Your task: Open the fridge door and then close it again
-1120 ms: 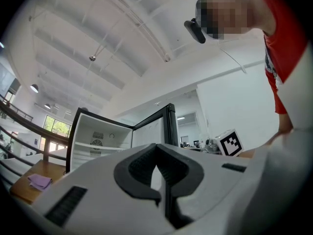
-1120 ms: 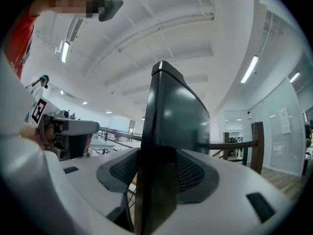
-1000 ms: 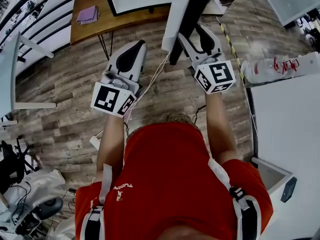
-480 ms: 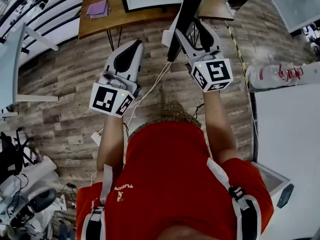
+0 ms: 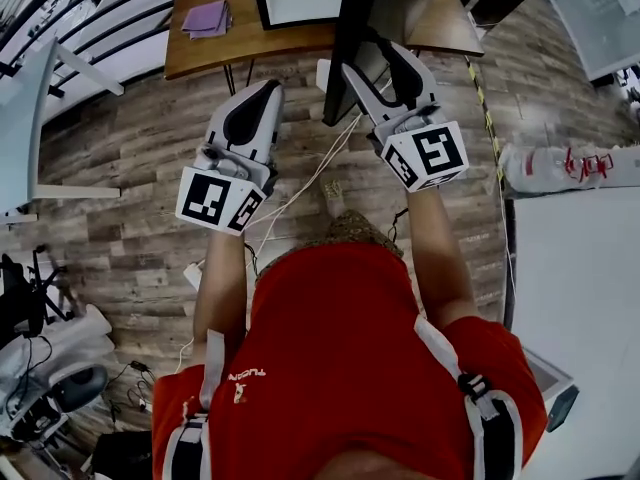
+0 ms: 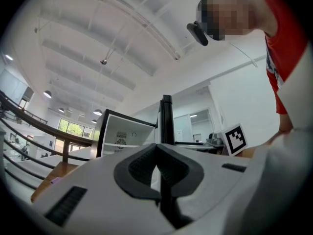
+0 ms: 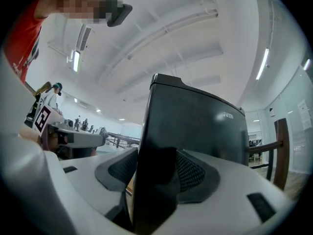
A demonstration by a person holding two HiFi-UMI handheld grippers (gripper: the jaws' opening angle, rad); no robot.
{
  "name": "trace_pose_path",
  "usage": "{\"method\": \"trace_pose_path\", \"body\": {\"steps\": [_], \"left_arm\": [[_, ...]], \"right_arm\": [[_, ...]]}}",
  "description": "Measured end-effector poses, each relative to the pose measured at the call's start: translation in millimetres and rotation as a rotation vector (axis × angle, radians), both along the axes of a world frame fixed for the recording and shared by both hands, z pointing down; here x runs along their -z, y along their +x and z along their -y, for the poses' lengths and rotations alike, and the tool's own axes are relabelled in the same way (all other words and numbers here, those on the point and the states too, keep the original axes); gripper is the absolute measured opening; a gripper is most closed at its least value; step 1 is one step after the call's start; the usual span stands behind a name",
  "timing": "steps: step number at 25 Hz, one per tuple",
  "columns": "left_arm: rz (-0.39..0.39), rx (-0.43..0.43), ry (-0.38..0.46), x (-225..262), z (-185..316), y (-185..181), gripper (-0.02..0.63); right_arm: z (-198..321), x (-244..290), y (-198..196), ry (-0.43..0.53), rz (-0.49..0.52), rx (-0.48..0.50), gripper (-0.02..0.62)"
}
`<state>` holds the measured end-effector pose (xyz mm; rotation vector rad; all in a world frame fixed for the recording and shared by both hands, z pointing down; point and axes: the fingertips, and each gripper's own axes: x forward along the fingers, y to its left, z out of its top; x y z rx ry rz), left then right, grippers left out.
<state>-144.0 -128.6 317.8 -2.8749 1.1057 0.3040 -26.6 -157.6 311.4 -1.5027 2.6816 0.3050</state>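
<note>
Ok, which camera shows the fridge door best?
The right gripper view: the fridge door fills it, black face and edge close up. The left gripper view shows it edge-on, the head view only from above.

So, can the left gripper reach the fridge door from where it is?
Probably yes: the left gripper points at the open door and nothing stands between them, though its jaws are shut.

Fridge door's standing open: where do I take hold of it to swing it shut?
Take the fridge door by its free upright edge, approaching edge-on: it's a flat slab. The right tool straddles that edge, jaws having just been opening.
</note>
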Motion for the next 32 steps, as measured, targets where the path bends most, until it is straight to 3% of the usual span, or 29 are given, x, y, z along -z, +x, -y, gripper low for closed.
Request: {"method": "trace_pose_path", "body": {"steps": [5,8,14,32], "left_arm": [[-0.006,0.028,0.004,1.8,24.2,-2.1,0.009],[-0.005,0.045,0.006,2.0,42.0,-3.8,0.009],[0.004,0.089,0.0,2.8,84.4,-6.0,0.009],[0.001,0.218,-0.001,9.0,191.8,7.8,0.009]], "right_arm": [[19.0,1.2,-14.0,0.012,-0.014,0.052,0.237],[35.6,1.7,-20.5,0.018,-0.023,0.068,0.136],[73.6,1.9,-28.3,0.026,-0.041,0.117,0.051],[186.9,5.9,-24.4,0.02,-0.034,0.21,0.028]]}}
